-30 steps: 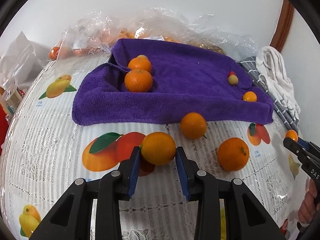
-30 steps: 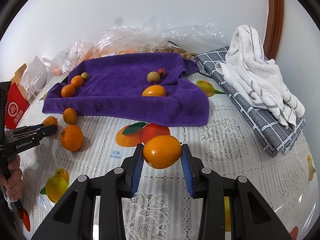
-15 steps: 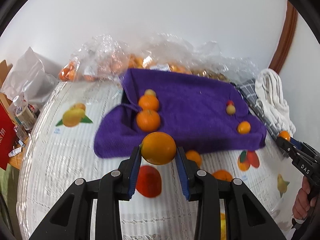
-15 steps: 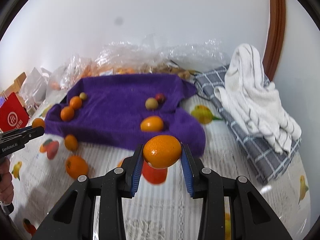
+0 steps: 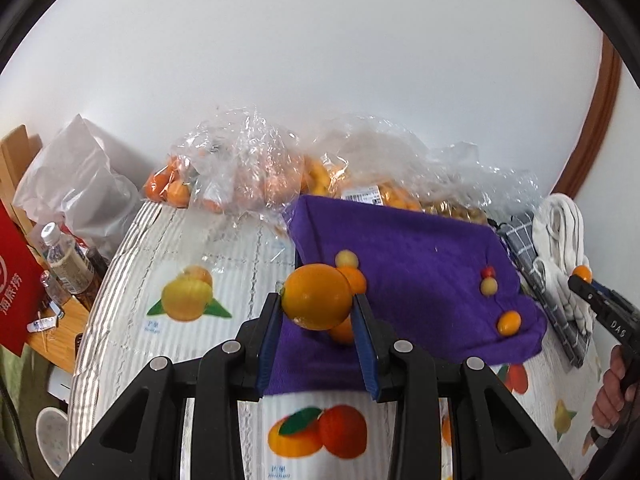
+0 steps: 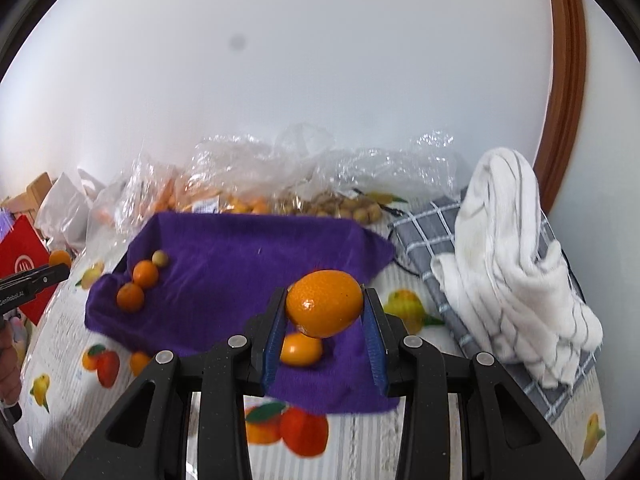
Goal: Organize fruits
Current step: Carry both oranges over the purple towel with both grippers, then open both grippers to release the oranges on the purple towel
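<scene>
The left claw (image 5: 318,312) is clenched on a round orange citrus fruit (image 5: 317,296), holding it in the air above the near left part of the purple terry towel (image 5: 420,264) spread on the counter (image 5: 224,280) with its fruit-print cloth. The right claw (image 6: 325,322) likewise grips an oval orange fruit (image 6: 325,303) above the towel's near right part, just over a smaller orange fruit (image 6: 301,349) lying on the towel. Two small oranges (image 6: 138,286) and a pale round fruit (image 6: 160,258) sit at the towel's far left. Crinkled clear plastic bags of fruit (image 5: 248,172) lie behind the towel, and a white striped cloth (image 6: 508,264) is heaped to the right.
</scene>
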Demonstrator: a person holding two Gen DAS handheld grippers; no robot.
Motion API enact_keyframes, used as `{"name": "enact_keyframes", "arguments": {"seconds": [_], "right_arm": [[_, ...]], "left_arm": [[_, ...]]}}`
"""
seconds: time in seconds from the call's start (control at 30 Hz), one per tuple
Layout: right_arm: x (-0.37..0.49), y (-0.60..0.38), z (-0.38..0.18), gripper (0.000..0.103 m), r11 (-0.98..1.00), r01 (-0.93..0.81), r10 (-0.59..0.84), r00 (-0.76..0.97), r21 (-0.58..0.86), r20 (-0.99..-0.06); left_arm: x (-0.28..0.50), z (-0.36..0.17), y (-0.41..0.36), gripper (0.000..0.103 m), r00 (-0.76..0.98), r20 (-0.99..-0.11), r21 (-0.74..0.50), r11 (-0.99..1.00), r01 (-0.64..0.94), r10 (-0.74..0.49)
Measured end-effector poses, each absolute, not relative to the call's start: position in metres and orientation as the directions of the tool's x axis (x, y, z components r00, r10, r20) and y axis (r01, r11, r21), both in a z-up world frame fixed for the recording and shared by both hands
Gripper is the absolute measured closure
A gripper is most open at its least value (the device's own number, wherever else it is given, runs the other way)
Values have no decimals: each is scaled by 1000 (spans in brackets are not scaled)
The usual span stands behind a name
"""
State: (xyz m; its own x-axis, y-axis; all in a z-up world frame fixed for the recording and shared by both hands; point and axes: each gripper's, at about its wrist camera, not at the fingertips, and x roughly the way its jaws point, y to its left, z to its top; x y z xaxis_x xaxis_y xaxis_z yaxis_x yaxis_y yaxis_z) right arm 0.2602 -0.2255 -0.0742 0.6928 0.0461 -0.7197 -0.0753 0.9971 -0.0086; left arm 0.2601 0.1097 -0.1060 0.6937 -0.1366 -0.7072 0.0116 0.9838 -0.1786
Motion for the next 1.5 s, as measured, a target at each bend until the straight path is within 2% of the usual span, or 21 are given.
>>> {"name": "enact_keyframes", "arguments": {"seconds": [0.27, 0.4, 0.67, 1.07, 1.5], "right_arm": [[296, -224, -123, 66, 994, -100, 91, 604, 38, -792], [307, -214, -152, 66, 991, -131, 81, 555, 9, -828], [321, -209, -173, 66, 990, -138, 71, 504, 1, -861], [321, -207, -176, 66, 989, -145, 68, 495, -5, -866], [300, -219, -145, 59, 995, -102, 38, 552, -22, -833]], "left_arm": [[293, -123, 82, 70, 658, -737, -170, 984, 43, -157], [307, -137, 65, 70, 628, -761, -164, 984, 62, -166], [326, -157, 39, 70, 589, -793, -123, 988, 95, -155], [335, -169, 20, 70, 560, -820, -54, 990, 130, -118], [332, -177, 10, 69, 527, -840, -52, 987, 155, -127]]}}
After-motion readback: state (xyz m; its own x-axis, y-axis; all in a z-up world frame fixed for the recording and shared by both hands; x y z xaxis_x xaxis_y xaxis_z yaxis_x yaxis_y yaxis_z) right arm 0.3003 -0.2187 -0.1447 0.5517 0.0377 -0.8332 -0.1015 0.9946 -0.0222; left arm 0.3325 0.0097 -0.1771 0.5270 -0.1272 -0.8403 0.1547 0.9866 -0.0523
